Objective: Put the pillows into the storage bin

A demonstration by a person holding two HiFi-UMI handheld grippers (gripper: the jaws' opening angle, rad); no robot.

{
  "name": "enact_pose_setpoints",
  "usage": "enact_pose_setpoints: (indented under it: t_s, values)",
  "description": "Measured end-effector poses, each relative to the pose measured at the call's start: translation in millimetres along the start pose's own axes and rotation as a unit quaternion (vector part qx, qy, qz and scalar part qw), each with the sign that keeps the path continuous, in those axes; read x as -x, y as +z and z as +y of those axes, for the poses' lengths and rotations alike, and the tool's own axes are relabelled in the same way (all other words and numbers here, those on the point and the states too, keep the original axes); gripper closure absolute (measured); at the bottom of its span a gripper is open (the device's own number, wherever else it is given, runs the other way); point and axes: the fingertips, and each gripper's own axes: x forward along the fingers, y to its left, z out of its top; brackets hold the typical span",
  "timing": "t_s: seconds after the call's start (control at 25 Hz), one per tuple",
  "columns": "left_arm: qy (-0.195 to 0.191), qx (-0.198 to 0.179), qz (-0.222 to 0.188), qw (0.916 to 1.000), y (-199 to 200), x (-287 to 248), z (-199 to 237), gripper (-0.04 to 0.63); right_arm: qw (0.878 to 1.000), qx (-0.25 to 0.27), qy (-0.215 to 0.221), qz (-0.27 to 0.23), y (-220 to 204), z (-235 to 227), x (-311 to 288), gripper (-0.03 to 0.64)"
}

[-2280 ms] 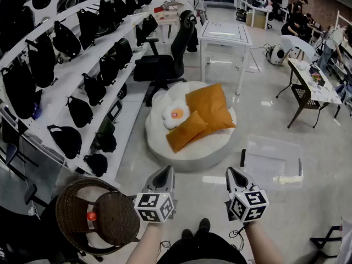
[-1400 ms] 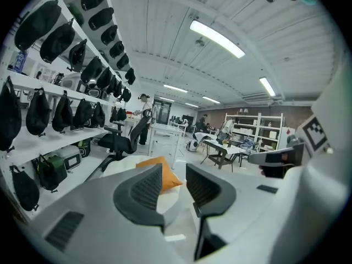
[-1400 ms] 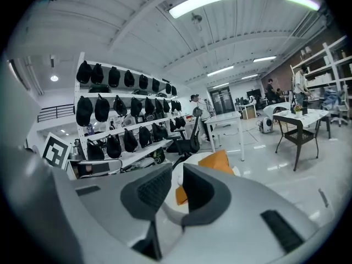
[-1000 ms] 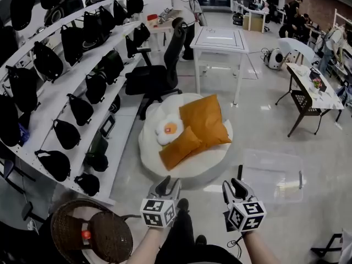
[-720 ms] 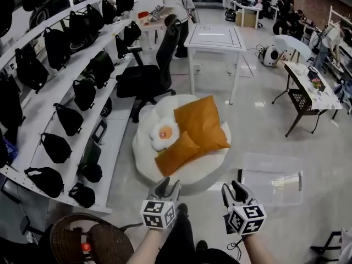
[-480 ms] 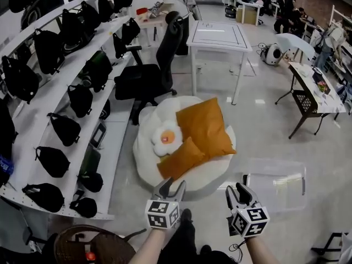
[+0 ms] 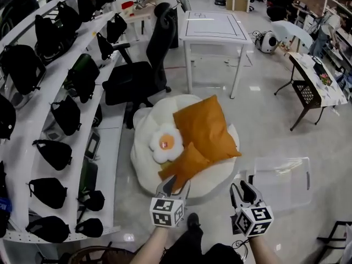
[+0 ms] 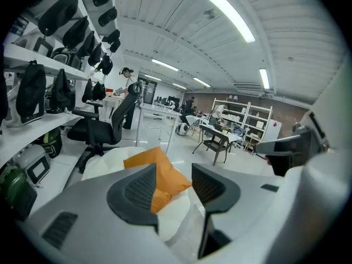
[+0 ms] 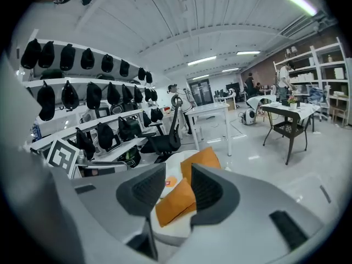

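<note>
Two orange pillows lie on a round white floor cushion [image 7: 144,166]: a large one [image 7: 206,126] and a small one [image 7: 184,165] leaning at its front. A fried-egg pillow [image 7: 166,143] lies left of them. The clear storage bin [image 7: 281,181] stands on the floor to the cushion's right. My left gripper [image 7: 175,187] hovers just before the small pillow; its jaws have just been opening, with nothing between them. My right gripper [image 7: 246,191] is open too, having just widened, between cushion and bin. Beyond the left jaws [image 8: 175,185] an orange pillow [image 8: 159,172] shows; the right gripper view's jaws [image 9: 177,188] frame the small pillow [image 9: 175,202].
Curved white shelves with black bags [image 7: 66,114] run along the left. A black office chair [image 7: 137,76] and a white table [image 7: 214,26] stand behind the cushion. A wicker basket's rim [image 7: 104,254] shows at the bottom edge, and my shoe [image 7: 192,221] between the arms.
Both grippers have come forward toward the cushion, which now lies nearer. The left gripper's tips now reach the small pillow's front edge. The wicker basket has slid almost out of view.
</note>
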Motion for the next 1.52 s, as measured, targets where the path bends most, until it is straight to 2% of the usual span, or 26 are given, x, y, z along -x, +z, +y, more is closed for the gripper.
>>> enact_pose_setpoints:
  t_s: [0.36,0.52,0.84,1.2,1.52]
  values:
    - [-0.04,-0.029,0.066,0.9966,-28,-61,-1,0.407,0.998,-0.047,-0.046,0.013,-15,-29,-29,0.486]
    - [-0.048,-0.064,0.089,0.9928,-44,-95,-2,0.407,0.997,-0.058,-0.054,0.024,-36,-46,-43,0.486]
    - [-0.064,-0.105,0.141,0.9823,-95,-167,-2,0.407,0.992,-0.093,-0.065,0.051,-94,-76,-77,0.486]
    - [-0.059,-0.133,0.181,0.9726,-145,-263,5,0.405,0.987,-0.117,-0.065,0.083,-151,-124,-123,0.486]
    - [-0.045,-0.17,0.218,0.9601,-190,-320,17,0.397,0.982,-0.144,-0.059,0.105,-201,-148,-162,0.486]
